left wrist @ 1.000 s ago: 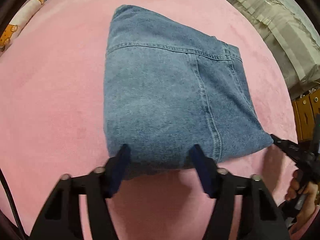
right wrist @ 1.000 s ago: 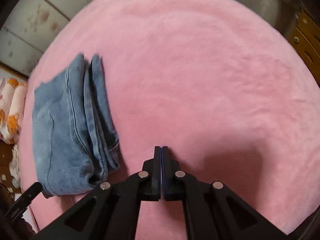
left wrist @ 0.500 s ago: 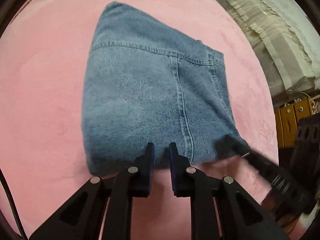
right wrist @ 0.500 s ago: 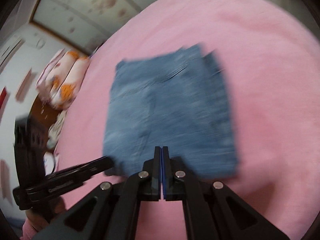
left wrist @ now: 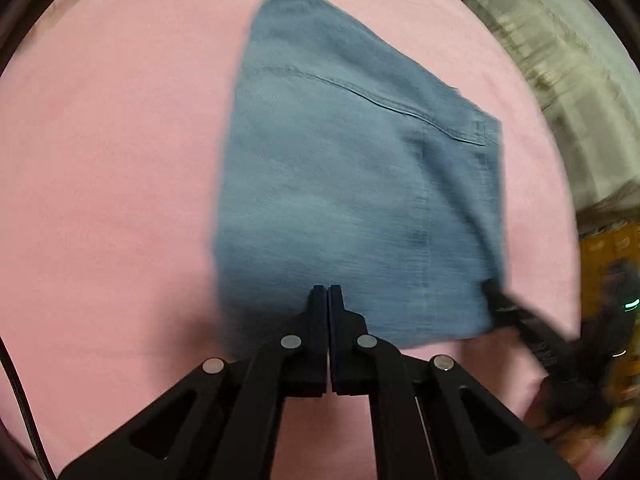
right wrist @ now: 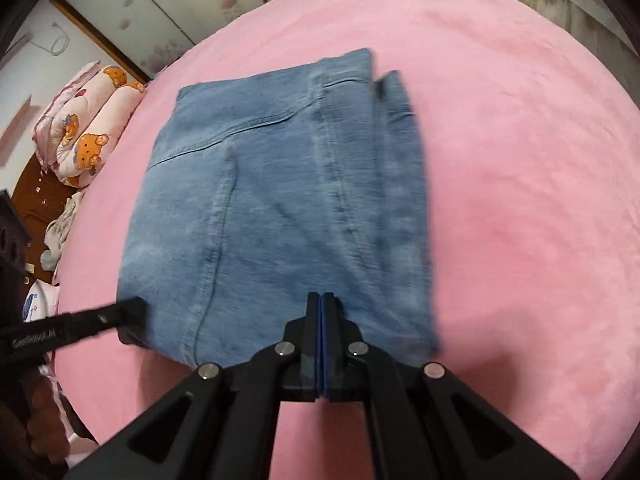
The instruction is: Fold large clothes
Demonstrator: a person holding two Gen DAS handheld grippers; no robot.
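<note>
Nearest to us, the left claw (left wrist: 328,292) has its two black fingers pressed together, tips over the near edge of the folded blue denim garment (left wrist: 352,184). We cannot tell whether any cloth is caught between them; no fold shows in the seam. The right claw (right wrist: 321,298) is likewise closed flat, blue pads meeting, its tips at the same near edge closer to the stacked layers on the right side.

The garment lies as a compact rectangle in the middle of the pink plush bed cover (right wrist: 520,160), seams and pocket stitching facing up. We judge the folding nearly finished, with the step in hand being to press and square the bundle. To do it well, we keep both claws low and level, push evenly along the near edge so the layers stay aligned, and avoid dragging the top layer off the ones below.

Farther off, rolled pink bear-print bedding (right wrist: 86,128) sits at the bed's edge.
</note>
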